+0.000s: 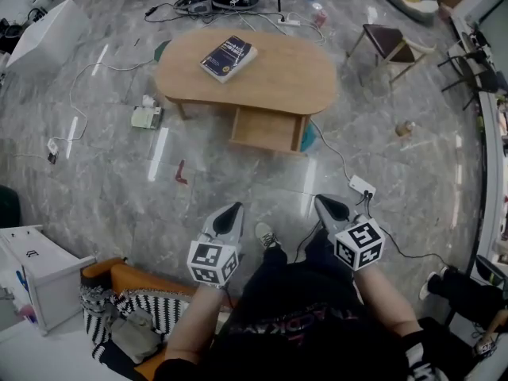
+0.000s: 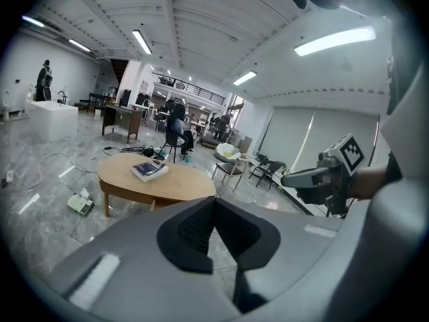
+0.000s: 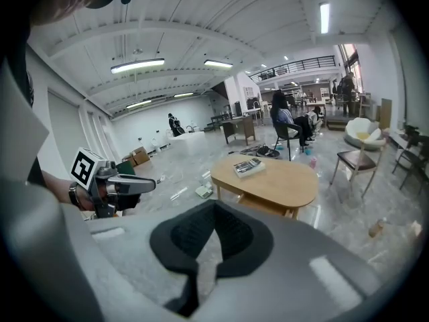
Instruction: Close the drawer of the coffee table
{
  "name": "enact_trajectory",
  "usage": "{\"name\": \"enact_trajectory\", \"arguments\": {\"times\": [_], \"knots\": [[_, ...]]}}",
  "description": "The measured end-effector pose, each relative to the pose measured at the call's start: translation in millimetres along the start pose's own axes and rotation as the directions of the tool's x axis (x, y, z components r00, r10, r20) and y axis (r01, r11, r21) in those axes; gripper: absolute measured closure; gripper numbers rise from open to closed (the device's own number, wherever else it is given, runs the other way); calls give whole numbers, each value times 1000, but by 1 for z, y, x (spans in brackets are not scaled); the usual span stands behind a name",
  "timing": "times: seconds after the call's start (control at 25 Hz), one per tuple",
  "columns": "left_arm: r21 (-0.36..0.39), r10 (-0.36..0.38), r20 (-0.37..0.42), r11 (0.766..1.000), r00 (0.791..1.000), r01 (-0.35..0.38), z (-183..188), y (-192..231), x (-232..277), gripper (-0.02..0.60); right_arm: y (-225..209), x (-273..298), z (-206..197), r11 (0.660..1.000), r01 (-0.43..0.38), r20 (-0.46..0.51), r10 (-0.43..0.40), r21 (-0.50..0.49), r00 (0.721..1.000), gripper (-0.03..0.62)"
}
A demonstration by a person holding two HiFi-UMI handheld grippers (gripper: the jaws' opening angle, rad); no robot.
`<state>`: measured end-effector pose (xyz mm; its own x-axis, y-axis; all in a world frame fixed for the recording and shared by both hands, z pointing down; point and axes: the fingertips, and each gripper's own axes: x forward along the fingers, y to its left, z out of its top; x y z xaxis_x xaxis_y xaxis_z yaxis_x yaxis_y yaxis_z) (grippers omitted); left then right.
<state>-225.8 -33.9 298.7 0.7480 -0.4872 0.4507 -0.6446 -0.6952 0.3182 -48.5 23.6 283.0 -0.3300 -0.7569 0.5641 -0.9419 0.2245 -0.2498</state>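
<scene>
An oval wooden coffee table (image 1: 270,74) stands on the marble floor some way ahead of me, with a dark book (image 1: 228,57) on its top. Its drawer (image 1: 268,129) juts out from the side facing me. My left gripper (image 1: 230,211) and right gripper (image 1: 328,205) hover side by side near my knees, well short of the table, both shut and holding nothing. The left gripper view shows the table (image 2: 161,183), the book (image 2: 149,170) and the right gripper (image 2: 315,178). The right gripper view shows the table (image 3: 275,180), the drawer (image 3: 268,208) and the left gripper (image 3: 127,185).
A power strip (image 1: 362,186) with cables lies on the floor right of my path. A chair (image 1: 393,46) stands beyond the table's right end. A small white-green box (image 1: 146,117) lies by the table's left leg. A white cabinet (image 1: 36,272) and striped cloth (image 1: 127,308) sit at my left.
</scene>
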Motion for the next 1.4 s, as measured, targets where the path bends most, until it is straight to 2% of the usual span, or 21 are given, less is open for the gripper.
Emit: {"name": "enact_trajectory", "arguments": {"times": [0.4,0.72,1.08,1.28,1.4], "knots": [[25,9,-10,1000,1000,-8,-5,7,9,583,-11,-8,-8,999,34,13,-35,21,999,594],[42,18,-37,999,999,-17,4,7,45,583,-49,-3,-8,997,52,10,-53,57,999,594],[76,27,-54,997,998,-23,30,28,109,581,-120,47,5,993,54,7,-55,109,998,594],[143,54,-95,989,994,-40,24,47,157,581,-169,86,-2,986,66,-22,-63,153,998,594],[149,61,-117,988,991,-44,15,58,190,581,-196,111,-12,984,67,-42,-61,167,997,594]]}}
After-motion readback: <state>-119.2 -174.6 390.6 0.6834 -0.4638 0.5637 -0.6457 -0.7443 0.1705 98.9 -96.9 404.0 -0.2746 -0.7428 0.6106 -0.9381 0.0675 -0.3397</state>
